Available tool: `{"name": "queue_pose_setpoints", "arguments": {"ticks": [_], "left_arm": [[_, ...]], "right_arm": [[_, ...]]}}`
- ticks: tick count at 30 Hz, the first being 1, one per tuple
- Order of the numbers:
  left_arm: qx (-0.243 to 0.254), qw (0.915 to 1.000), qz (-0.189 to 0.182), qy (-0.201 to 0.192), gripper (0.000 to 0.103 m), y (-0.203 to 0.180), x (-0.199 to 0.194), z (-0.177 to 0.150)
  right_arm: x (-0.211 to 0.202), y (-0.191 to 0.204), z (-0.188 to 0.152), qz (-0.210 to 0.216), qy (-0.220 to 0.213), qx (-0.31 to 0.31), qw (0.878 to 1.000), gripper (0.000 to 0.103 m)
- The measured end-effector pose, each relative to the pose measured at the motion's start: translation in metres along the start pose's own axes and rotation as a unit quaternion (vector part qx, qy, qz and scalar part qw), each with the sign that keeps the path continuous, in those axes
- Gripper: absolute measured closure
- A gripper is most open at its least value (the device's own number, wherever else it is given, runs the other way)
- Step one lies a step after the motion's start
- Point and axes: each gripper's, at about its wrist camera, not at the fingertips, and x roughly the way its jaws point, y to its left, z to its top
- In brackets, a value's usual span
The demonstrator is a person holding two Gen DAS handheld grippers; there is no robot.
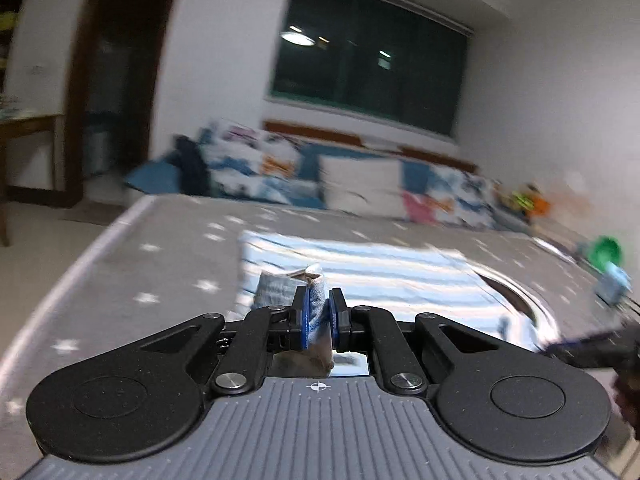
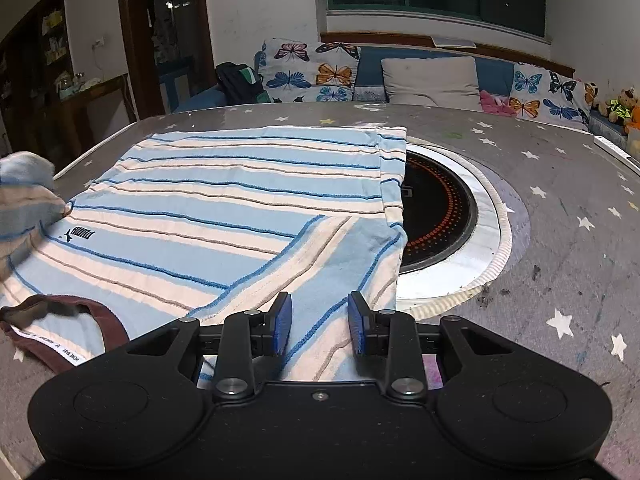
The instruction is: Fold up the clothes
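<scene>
Two claws on one striped shirt (image 2: 224, 200), flat on the starry table (image 2: 560, 184). Left claw (image 1: 319, 318) pinches a bunched sleeve, lifted. Right claw (image 2: 319, 326) spread, folded sleeve between its pads; round burner (image 2: 440, 216) ahead-right.

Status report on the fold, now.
Left gripper shut on shirt sleeve. Right gripper open over striped shirt. Shirt edge overlaps round cooktop.
</scene>
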Motion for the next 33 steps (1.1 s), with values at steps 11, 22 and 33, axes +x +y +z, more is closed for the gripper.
{"name": "queue_pose_setpoints", "arguments": {"ticks": [11, 22, 33], "left_arm": [[0.062, 0.9942, -0.008, 0.087, 0.072, -0.005, 0.028, 0.003], [0.009, 0.9904, 0.006, 0.138, 0.074, 0.039, 0.090, 0.008], [0.028, 0.9906, -0.002, 0.134, 0.066, 0.035, 0.101, 0.008]], "right_arm": [[-0.008, -0.003, 0.006, 0.012, -0.010, 0.004, 1.000, 0.068], [0.008, -0.005, 0.009, 0.004, 0.002, 0.007, 1.000, 0.068], [0.027, -0.002, 0.035, 0.001, -0.005, -0.010, 1.000, 0.068]]}}
